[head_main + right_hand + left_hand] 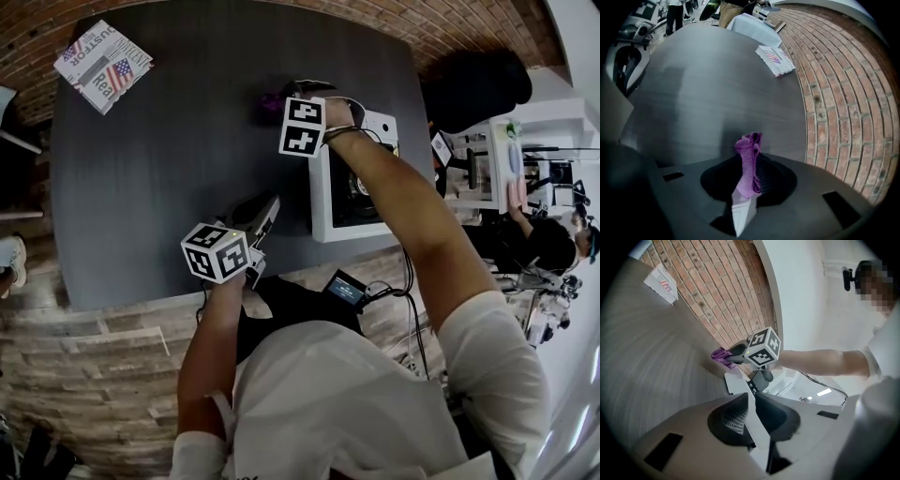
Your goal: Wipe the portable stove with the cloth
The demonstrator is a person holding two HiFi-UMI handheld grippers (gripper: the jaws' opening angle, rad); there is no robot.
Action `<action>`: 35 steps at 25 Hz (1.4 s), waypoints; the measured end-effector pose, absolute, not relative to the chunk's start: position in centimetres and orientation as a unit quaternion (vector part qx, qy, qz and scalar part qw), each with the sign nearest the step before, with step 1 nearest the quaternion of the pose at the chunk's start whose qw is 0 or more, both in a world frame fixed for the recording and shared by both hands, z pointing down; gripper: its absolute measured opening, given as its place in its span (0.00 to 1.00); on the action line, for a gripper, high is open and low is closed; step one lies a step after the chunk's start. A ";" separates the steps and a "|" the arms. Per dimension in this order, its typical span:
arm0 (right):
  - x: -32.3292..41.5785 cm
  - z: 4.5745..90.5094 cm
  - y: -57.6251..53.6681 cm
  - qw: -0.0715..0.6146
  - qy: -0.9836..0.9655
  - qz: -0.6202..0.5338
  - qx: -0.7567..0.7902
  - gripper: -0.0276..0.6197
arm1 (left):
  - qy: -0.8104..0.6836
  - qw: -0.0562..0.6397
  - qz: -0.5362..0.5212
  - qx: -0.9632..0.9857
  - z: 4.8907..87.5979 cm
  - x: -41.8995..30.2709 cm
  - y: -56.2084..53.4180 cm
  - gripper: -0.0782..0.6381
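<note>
Though barely visible overhead, the cloth [748, 149] is clamped between the fingers of the right gripper [751, 174]; left gripper [753, 401] fingers closed, empty; stove [323, 202] right, magazine [101, 64] far left.

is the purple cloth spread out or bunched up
Bunched up: the cloth is a narrow crumpled wad pinched in the shut jaws of the right gripper.

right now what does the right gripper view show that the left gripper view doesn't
Right gripper view only: the right gripper close up, jaws shut on the purple cloth. Left gripper view only: the left gripper, jaws together with nothing between them, the right gripper's marker cube and the person's forearm. Both: the cloth, the dark table, the magazine and the brick floor.
</note>
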State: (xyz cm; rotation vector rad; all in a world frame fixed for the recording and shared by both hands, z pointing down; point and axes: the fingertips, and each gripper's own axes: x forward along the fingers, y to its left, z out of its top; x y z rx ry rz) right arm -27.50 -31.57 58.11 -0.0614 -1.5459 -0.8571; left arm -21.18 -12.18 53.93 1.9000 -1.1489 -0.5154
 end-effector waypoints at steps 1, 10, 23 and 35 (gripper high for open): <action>-27.2 58.5 -31.7 0.640 -0.671 -0.373 -0.027 0.18 | -0.458 0.418 -0.206 0.757 53.9 -21.2 -12.1 0.17; -23.9 60.5 -30.6 0.665 -0.656 -0.354 -0.030 0.17 | -0.454 0.419 -0.204 0.759 54.0 -20.9 -11.6 0.17; -22.1 60.6 -28.6 0.667 -0.658 -0.348 -0.025 0.18 | -0.446 0.418 -0.197 0.767 53.6 -19.7 -10.6 0.17; -21.0 60.2 -26.4 0.661 -0.666 -0.345 -0.024 0.18 | -0.442 0.418 -0.189 0.771 53.4 -18.6 -9.3 0.17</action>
